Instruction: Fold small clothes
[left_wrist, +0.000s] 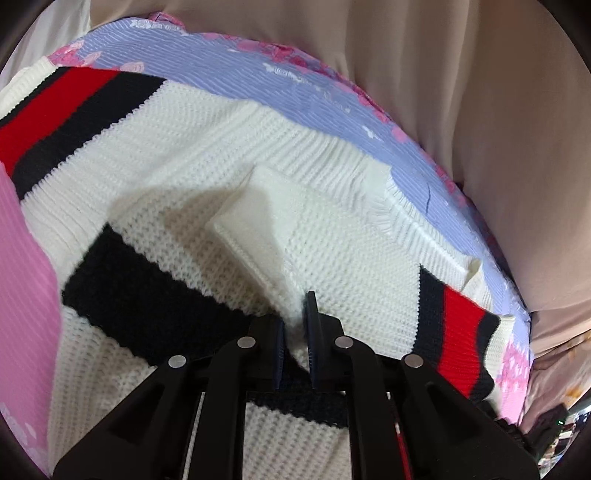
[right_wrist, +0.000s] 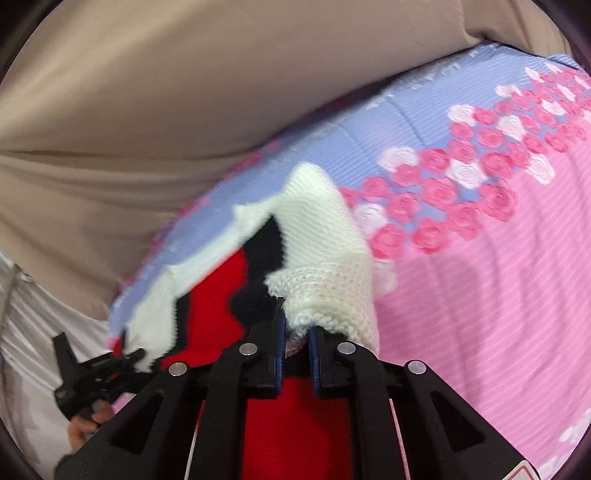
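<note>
Ribbed lavender-and-pink bedspread with pink and white rose print (right_wrist: 480, 206) covers surface. Beige draped fabric backdrop (left_wrist: 461, 74) hangs behind far edge. White pleated cloth (right_wrist: 33, 332) at near left.

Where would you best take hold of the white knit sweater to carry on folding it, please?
Probably at its edges, coming in low and level with the bed. The left gripper pinches a raised ridge of the white knit sweater; the right gripper clamps a bunched edge. The knit is thick, so a doubled fold fills the jaws well.

Bedspread (right_wrist: 498, 295) open rightward; beige curtain (right_wrist: 147, 92) walls far edge
</note>
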